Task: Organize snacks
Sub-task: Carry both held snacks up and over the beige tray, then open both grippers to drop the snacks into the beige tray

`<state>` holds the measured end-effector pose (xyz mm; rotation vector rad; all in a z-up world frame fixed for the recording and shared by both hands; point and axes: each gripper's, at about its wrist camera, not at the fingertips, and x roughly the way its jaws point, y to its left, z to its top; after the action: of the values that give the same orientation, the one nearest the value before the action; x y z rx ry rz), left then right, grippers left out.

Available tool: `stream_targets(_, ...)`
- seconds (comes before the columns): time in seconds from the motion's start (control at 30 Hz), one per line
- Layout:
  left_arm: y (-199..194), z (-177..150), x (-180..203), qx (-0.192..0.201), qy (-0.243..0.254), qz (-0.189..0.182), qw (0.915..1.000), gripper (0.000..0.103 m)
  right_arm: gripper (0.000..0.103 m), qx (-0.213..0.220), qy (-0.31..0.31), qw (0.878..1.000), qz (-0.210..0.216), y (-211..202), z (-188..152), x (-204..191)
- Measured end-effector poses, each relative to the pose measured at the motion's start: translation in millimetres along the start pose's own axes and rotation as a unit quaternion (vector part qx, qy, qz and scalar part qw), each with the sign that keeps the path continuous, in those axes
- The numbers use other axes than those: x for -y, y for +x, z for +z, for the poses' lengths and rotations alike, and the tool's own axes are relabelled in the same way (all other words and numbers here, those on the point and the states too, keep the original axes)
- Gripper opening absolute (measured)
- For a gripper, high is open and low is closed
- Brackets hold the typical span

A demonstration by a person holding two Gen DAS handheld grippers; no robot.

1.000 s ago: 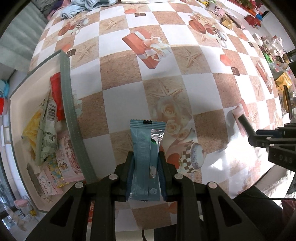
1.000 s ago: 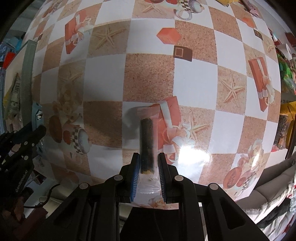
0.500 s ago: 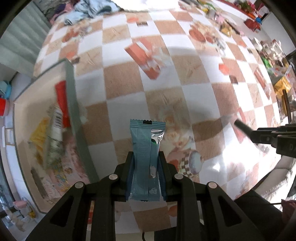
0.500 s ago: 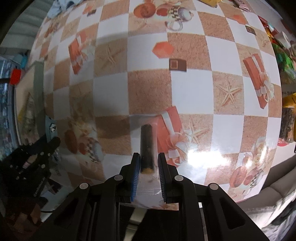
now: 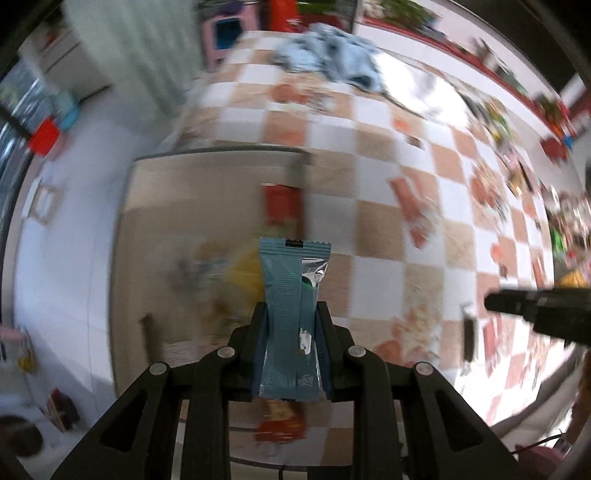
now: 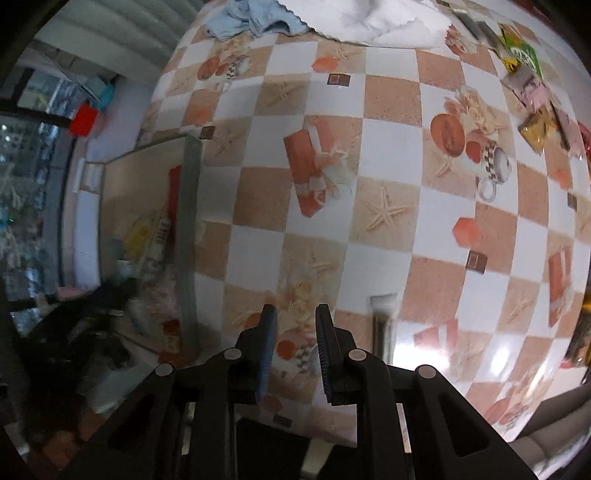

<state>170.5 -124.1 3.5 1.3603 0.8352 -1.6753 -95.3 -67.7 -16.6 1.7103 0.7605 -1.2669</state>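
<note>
With our left claw (image 5: 291, 314) clenched on the blue snack packet (image 5: 290, 321) above the blurred box (image 5: 155, 206) and our right claw (image 6: 293, 325) released and empty, we risk a hasty drop landing the packet on the counter (image 6: 388, 147), seemingly.

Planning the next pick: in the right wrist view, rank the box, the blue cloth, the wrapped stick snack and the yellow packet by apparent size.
1. box
2. blue cloth
3. wrapped stick snack and yellow packet: they look about alike, and the packet lies farther from the camera, so they are not ranked.

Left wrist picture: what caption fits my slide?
Left gripper clamps a blue foil snack packet above a beige tray of snacks.
</note>
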Motion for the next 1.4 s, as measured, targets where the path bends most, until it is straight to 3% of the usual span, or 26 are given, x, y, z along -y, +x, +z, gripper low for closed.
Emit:
stream_targets(0.07, 1.8, 0.8, -17.6, -0.003, -0.019, 0.008, 0.9998, 0.027, 0.063, -0.028, -0.005, 0.999, -0.036, 17.3, 2.2, 8.2)
stream_targets(0.1, 2.1, -0.1, -23.6, -0.006, -0.026, 0.012, 0.9996, 0.027, 0.064, -0.037, -0.006, 0.997, -0.068, 29.5, -4.7, 20.0)
stream_targets(0.17, 3.4, -3.3, -36.4, -0.013, -0.040, 0.017, 0.9990, 0.027, 0.064, -0.055, 0.006, 0.994, -0.091, 45.1, -14.4, 34.8)
stream_targets(0.27, 6.0, -7.9, -49.0, -0.024, -0.049, 0.027, 0.9981, 0.027, 0.063, -0.082, 0.032, 0.991, -0.104, 70.7, -32.4, 58.5)
stream_targets(0.3, 6.9, -8.8, -52.6, -0.028, -0.051, 0.029, 0.9979, 0.027, 0.061, -0.092, 0.039, 0.989, -0.111, 80.2, -38.1, 63.9)
stream_targets(0.33, 8.3, -9.3, -56.2, -0.031, -0.053, 0.029, 0.9977, 0.027, 0.049, -0.098, 0.045, 0.988, -0.111, 86.6, -42.0, 67.1)
stream_targets(0.37, 9.4, -10.0, -60.0, -0.034, -0.055, 0.032, 0.9974, 0.027, 0.047, -0.106, 0.053, 0.987, -0.108, 92.0, -46.0, 69.2)
stream_targets(0.4, 10.2, -10.4, -62.7, -0.035, -0.056, 0.034, 0.9972, 0.027, 0.043, -0.090, 0.054, 0.989, -0.108, 88.2, -48.3, 67.1)
stream_targets(0.47, 13.7, -10.1, -68.3, -0.039, -0.058, 0.040, 0.9968, 0.027, 0.019, -0.088, 0.032, 0.990, -0.107, 85.6, -48.9, 57.0)
stream_targets(0.57, 16.2, -10.8, -75.4, -0.041, -0.064, 0.045, 0.9961, 0.027, 0.016, -0.082, 0.028, 0.993, -0.082, 77.9, -46.9, 41.9)
stream_targets(0.63, 17.0, -11.3, -79.1, -0.040, -0.069, 0.046, 0.9958, 0.027, 0.016, -0.067, 0.022, 0.997, -0.042, 62.8, -38.6, 21.6)
stream_targets(0.8, 19.9, -14.3, -85.3, -0.042, -0.082, 0.047, 0.9946, 0.027, 0.016, -0.020, -0.043, 0.998, 0.045, 12.4, -5.9, -58.8)
stream_targets(0.9, 20.6, -16.6, -88.2, -0.043, -0.088, 0.050, 0.9940, 0.027, 0.016, 0.000, -0.079, 0.994, 0.068, -4.3, 13.8, -101.2)
stream_targets(0.97, 20.7, -17.5, -90.5, -0.044, -0.092, 0.050, 0.9936, 0.034, 0.017, 0.013, -0.087, 0.991, 0.102, -14.0, 27.8, -124.0)
stream_targets(1.0, 20.3, -18.3, -91.6, -0.043, -0.094, 0.051, 0.9933, 0.050, 0.018, 0.015, -0.086, 0.989, 0.122, -16.9, 33.6, -130.5)
stream_targets(1.03, 18.9, -18.6, -92.4, -0.040, -0.097, 0.053, 0.9930, 0.070, 0.020, 0.016, -0.086, 0.988, 0.128, -14.8, 32.0, -135.3)
stream_targets(1.1, 12.0, -19.8, -93.3, -0.021, -0.100, 0.059, 0.9930, 0.084, 0.056, 0.025, -0.086, 0.988, 0.124, -20.3, 34.5, -140.3)
stream_targets(1.13, 9.8, -20.0, -93.1, -0.016, -0.099, 0.053, 0.9935, 0.084, 0.076, 0.028, -0.089, 0.988, 0.119, -22.3, 31.3, -141.2)
stream_targets(1.27, 13.0, -19.7, -90.2, -0.023, -0.097, 0.047, 0.9939, 0.086, 0.076, 0.017, -0.096, 0.992, 0.082, -5.9, 23.2, -144.6)
stream_targets(1.4, 16.3, -19.7, -87.8, -0.033, -0.103, 0.045, 0.9931, 0.088, 0.076, -0.007, -0.076, 0.996, 0.046, 9.9, 7.4, -113.8)
